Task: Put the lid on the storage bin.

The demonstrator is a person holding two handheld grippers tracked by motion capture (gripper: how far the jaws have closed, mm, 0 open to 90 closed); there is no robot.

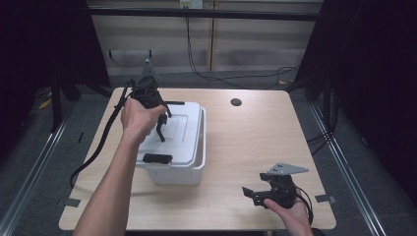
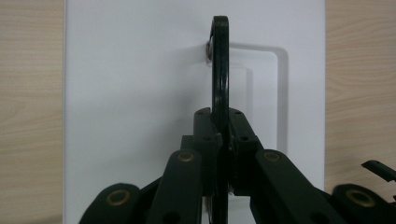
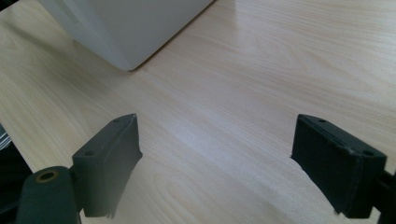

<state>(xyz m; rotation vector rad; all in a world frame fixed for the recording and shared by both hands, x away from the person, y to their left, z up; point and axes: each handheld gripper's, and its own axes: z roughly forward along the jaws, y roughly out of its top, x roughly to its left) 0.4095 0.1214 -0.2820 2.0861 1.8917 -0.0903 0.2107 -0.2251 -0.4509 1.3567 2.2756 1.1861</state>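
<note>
I am watching the left gripper (image 1: 160, 118) over the white plastic box (image 1: 192, 167), which is sitting on the left half of the pale wood-grain counter (image 1: 255, 142). Its jaws are clamping together on the thin black handle (image 2: 220, 70), which is standing upright from a rectangular recess in the smooth, matte lid (image 2: 130, 93). A black latch (image 1: 157, 158) is lying on the lid's near edge. The right gripper (image 1: 255, 195) is resting low at the counter's near right corner, well apart from the box, its 2 blocky jaws wide apart over bare wood.
</note>
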